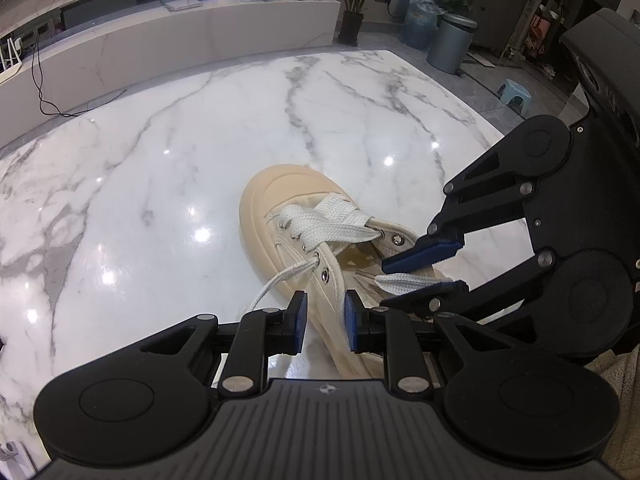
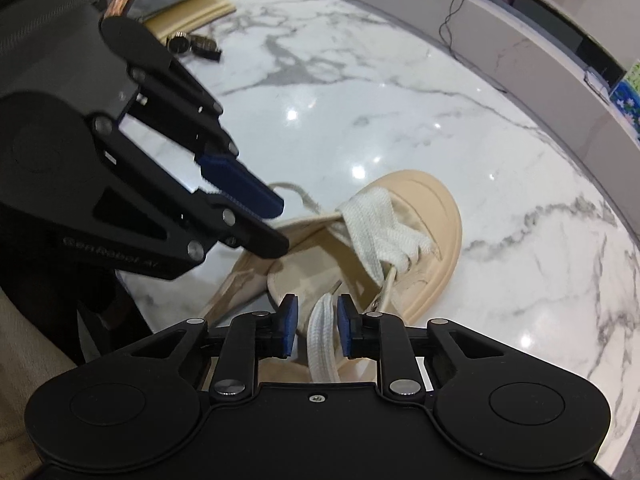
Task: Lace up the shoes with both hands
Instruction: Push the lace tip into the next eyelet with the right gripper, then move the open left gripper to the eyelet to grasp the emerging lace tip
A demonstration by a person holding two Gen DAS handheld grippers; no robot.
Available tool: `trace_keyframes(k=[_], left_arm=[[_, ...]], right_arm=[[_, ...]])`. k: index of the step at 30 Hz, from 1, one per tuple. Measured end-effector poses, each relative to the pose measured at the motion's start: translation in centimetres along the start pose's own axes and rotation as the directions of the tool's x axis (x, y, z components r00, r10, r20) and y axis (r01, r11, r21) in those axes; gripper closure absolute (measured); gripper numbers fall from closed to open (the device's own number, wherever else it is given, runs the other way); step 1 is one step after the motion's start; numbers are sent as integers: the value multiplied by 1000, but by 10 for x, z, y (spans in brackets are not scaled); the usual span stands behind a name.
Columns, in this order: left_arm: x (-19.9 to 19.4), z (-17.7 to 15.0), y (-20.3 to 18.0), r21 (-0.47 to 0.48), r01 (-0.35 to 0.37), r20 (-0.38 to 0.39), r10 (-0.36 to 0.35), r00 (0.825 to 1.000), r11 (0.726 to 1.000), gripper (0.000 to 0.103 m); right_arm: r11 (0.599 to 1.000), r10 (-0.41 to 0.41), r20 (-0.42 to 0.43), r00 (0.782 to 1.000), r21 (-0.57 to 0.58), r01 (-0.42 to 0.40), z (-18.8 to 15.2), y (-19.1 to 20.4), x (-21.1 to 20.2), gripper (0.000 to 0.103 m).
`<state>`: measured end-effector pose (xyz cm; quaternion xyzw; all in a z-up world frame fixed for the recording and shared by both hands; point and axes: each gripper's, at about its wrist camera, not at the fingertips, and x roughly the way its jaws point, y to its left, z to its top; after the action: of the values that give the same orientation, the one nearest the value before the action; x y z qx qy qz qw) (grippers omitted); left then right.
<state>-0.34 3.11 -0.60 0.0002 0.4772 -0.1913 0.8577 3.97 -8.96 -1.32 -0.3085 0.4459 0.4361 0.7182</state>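
Roughly half laced, by the look of it. Found the cream canvas sneaker (image 1: 288, 216) lying on the marble counter (image 1: 160, 160), toe cap pointing away from both wrist cameras, opening turned toward the person. Saw the flat white lace (image 1: 320, 220) crossed over the lower rows near the toe. Noted bare metal above that: an empty eyelet (image 1: 397, 240) on the far flap and another (image 1: 325, 276) on the near flap, as seen from the left wrist. Judged the upper rows and the bow left to do.

Found the right gripper (image 2: 317, 320) hovering just over the sneaker's opening, jaws a little apart, with the free lace end (image 2: 322, 344) standing between them. Saw narrow gaps on both sides of that end in the right wrist view. From the left wrist view, saw it resting on the lower jaw, clear of the upper pad. Judged it framed but not pinched.

Found the left gripper (image 1: 324, 320) just beside the sneaker's near wall, jaws partly spread, nothing pressed between the pads in its own view. Traced the other lace end (image 1: 280, 280) from its eyelet down and behind a left finger; could not tell where it stopped.

Expected the next call: closing on the free end, then aiming its tip at the empty far eyelet.
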Motion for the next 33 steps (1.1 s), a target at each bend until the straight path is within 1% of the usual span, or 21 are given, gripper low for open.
trace_keyframes(k=[3,5,7,11,14,19,22,23,25,29,33], left_arm=[[0,0,0,3,-1,0,1,1000,1000,84],[0,0,0,7,-3,-2,3,1000,1000,84],[-1,0,-1,16,0,-4,0,1000,1000,87],[-3,3,-7,45,9,-5,-9,1000,999,90],[-4,5,-8,52,5,-8,-5,1000,999,90],[-4,5,-5,33,12,-16,-11,1000,999,90],[-3,5,1,-9,34,-19,-34,999,999,88],[-2,4,4,-27,35,-22,-35,999,999,87],[-1,6,3,-23,18,-30,-18,999,1000,83],[1,10,-3,0,-11,-41,11,999,1000,83],[5,12,-4,-28,-28,-48,27,998,999,83]], right_arm=[[1000,4,5,1000,3,-4,-1,-2,2,100],[1000,3,18,1000,-4,-3,-2,-2,1,100],[1000,7,35,999,-25,-6,-4,-1,-3,100],[995,16,74,997,-100,-9,-7,1,-16,100],[987,10,91,996,-159,4,-10,2,-22,100],[969,7,108,994,-244,20,-14,2,-28,100],[957,14,114,993,-288,19,-14,4,-28,100],[955,18,117,993,-296,18,-14,4,-28,100],[952,23,122,992,-306,16,-15,4,-29,100],[953,27,131,991,-304,14,-14,4,-26,100],[955,30,139,990,-298,13,-15,4,-25,100]])
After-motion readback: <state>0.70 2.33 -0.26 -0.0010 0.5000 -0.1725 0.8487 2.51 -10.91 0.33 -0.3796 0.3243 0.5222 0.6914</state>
